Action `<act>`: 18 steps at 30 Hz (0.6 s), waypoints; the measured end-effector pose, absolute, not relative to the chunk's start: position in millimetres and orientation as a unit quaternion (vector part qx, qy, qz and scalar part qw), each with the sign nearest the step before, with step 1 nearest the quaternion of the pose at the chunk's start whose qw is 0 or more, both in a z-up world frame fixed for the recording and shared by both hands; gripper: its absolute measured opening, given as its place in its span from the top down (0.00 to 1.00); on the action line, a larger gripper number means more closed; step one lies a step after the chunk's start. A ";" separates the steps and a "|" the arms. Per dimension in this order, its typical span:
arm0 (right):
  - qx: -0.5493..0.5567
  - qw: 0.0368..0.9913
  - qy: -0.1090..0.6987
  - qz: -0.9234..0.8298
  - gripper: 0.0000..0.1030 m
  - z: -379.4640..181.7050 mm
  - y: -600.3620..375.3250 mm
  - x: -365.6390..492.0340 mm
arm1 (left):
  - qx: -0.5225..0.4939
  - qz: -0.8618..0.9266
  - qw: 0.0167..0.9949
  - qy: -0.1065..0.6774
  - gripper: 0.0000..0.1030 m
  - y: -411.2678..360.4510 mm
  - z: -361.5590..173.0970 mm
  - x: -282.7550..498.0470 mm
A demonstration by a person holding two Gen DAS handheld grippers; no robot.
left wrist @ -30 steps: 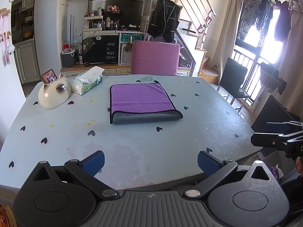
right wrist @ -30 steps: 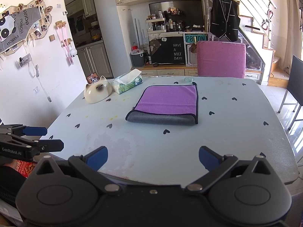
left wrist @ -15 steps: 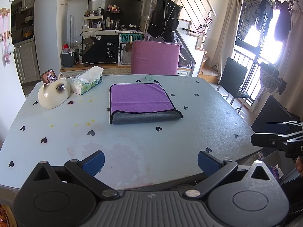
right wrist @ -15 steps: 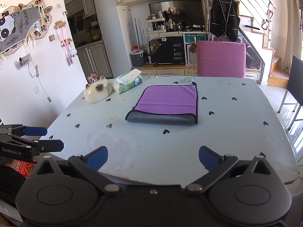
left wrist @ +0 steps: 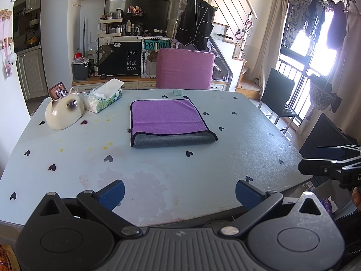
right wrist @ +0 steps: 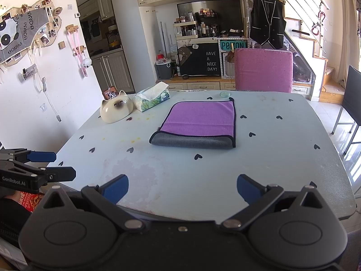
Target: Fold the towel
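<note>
A purple towel (left wrist: 167, 118) with a grey underside lies folded flat on the pale blue table (left wrist: 158, 169), its grey fold facing me; it also shows in the right wrist view (right wrist: 199, 119). My left gripper (left wrist: 179, 194) is open and empty above the near table edge, well short of the towel. My right gripper (right wrist: 182, 189) is open and empty, also at the near edge. Each gripper shows at the side of the other's view, the right one (left wrist: 327, 158) and the left one (right wrist: 42, 164).
A cat-shaped ceramic bowl (left wrist: 63, 113) and a tissue box (left wrist: 102, 99) stand at the far left of the table. A small green disc (left wrist: 177, 92) lies behind the towel. A pink chair (left wrist: 185, 68) stands at the far edge, a black chair (left wrist: 278, 92) to the right.
</note>
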State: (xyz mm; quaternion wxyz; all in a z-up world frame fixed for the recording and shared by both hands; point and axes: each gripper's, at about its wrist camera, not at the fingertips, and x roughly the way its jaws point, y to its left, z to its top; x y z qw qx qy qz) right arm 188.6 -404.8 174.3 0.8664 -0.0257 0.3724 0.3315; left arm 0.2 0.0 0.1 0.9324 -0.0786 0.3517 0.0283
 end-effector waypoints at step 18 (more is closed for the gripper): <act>-0.026 0.866 0.373 0.332 0.01 175.1 -405.8 189.6 | -0.079 0.028 0.932 0.352 0.00 0.0 0.1 0.2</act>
